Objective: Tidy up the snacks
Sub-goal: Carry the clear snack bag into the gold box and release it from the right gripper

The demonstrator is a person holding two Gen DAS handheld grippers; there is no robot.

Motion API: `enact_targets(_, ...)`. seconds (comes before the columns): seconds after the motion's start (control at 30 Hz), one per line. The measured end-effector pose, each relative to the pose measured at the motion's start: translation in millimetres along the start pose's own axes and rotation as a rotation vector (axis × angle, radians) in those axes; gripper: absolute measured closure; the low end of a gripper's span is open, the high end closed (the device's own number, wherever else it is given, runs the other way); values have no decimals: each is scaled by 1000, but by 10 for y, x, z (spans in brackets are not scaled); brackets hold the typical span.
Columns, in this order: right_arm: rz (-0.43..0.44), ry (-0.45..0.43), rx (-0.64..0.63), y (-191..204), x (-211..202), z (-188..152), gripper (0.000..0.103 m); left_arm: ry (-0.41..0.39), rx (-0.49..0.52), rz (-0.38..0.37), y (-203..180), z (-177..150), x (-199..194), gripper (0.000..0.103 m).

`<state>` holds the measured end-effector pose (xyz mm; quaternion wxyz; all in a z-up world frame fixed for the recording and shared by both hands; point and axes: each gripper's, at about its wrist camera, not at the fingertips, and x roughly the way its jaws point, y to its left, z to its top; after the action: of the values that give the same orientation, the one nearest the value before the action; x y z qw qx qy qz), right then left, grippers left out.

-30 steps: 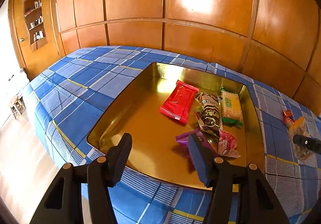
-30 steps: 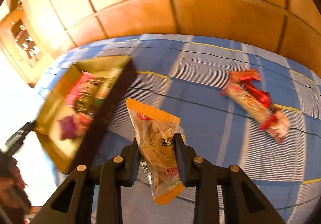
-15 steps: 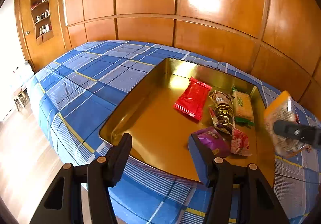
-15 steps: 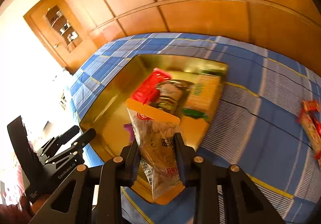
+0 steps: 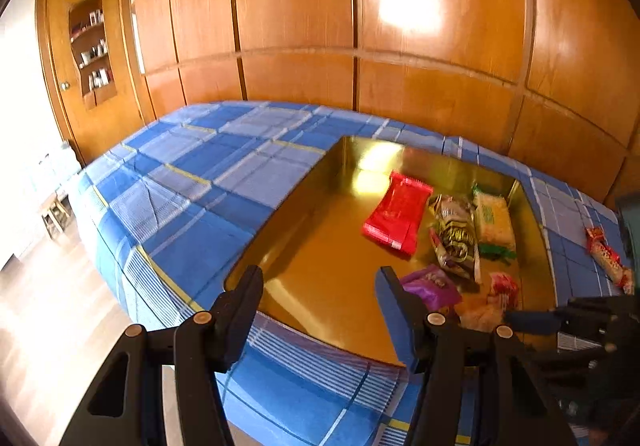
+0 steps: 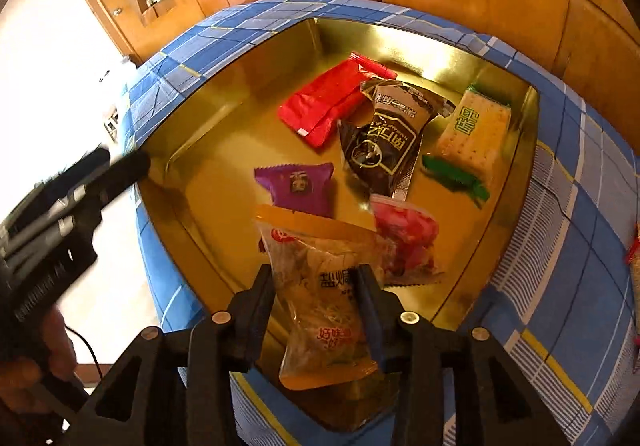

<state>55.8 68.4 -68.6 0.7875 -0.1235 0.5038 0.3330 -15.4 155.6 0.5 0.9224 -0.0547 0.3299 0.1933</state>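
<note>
My right gripper (image 6: 316, 280) is shut on an orange-edged clear snack pouch (image 6: 320, 286) and holds it over the near part of the gold tray (image 6: 208, 150). In the tray lie a red packet (image 6: 324, 106), a dark brown packet (image 6: 388, 138), a cracker pack (image 6: 472, 134), a purple candy (image 6: 298, 186) and a pink packet (image 6: 408, 242). My left gripper (image 5: 320, 294) is open and empty at the tray's (image 5: 320, 262) near edge. The right gripper (image 5: 560, 320) enters the left wrist view from the right.
The tray sits on a blue plaid cloth (image 5: 192, 190). More red-wrapped snacks (image 5: 606, 258) lie on the cloth right of the tray. Wooden wall panels (image 5: 400, 26) stand behind. The left gripper (image 6: 80, 190) appears at the left in the right wrist view.
My right gripper carried the pouch from the cloth leftwards to above the tray. The left gripper stayed open near the tray's front edge, its view shifting slightly.
</note>
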Motion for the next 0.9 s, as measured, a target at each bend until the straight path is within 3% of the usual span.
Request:
enact_targets(0.1, -5, -52, -14, 25, -132, -40, 60, -60, 27, 22, -37, 68, -131, 44)
enact_targets(0.33, -75, -142, 15, -67, -430, -148, 60, -118, 29, 29, -48, 204, -333, 39)
enact_targets(0.6, -113, -202, 72, -265, -681, -230, 60, -138, 65, 8, -169, 259, -439, 39)
enact_targets(0.9, -158, -224, 135, -557, -846, -369, 60, -142, 163, -58, -567, 228, -484, 39)
